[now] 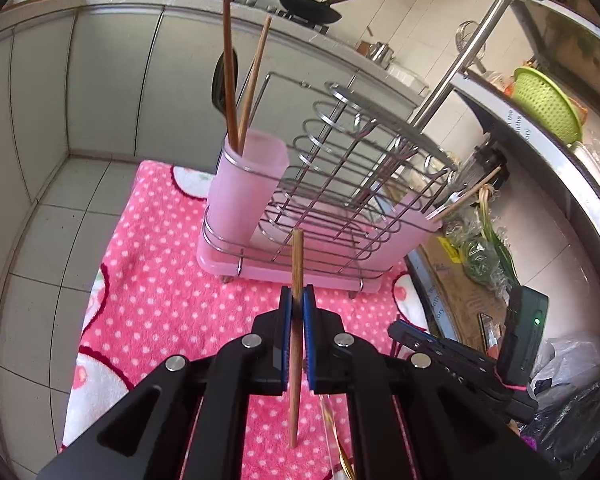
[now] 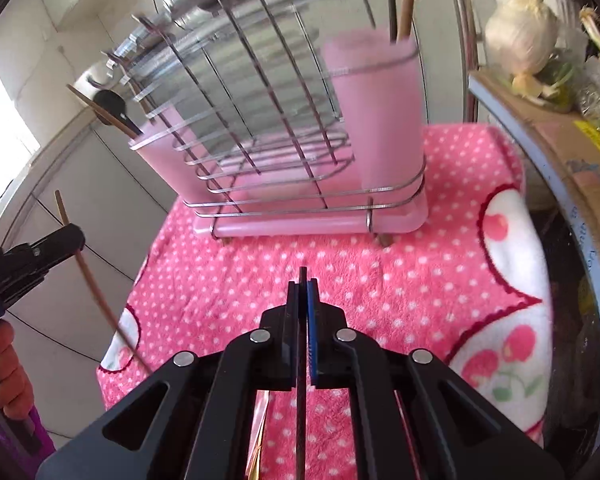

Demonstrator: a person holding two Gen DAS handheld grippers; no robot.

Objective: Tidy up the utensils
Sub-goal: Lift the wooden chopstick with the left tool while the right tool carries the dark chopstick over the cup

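My left fingers [image 1: 298, 300] pinch a wooden chopstick [image 1: 296, 264] between the blue pads; it stands almost upright, its top end above the fingers and its thin end below them. My right fingers [image 2: 302, 284] are pressed on a thin dark chopstick [image 2: 301, 400], which runs straight between them and only just shows past the tips.

Under both grippers lies a pink towel with white dots [image 1: 160, 280]. On the towel, a little ahead, stands the wire dish rack [image 1: 340, 184] on its pink tray [image 1: 268, 268]. At one end of the rack sits a tall pink cup [image 1: 246, 184] which holds two wooden chopsticks [image 1: 230, 80] and one dark utensil behind them. At the other end a second pink cup [image 2: 168, 148] holds a black spoon and one light stick; this part is blurred in the right wrist view.

From the right wrist view I see the left gripper [image 2: 66, 240] at the left edge, with its chopstick crossing it on a slant. Behind the rack there are grey cabinets [image 1: 112, 80] with two black pans [image 1: 312, 6] on the surface above
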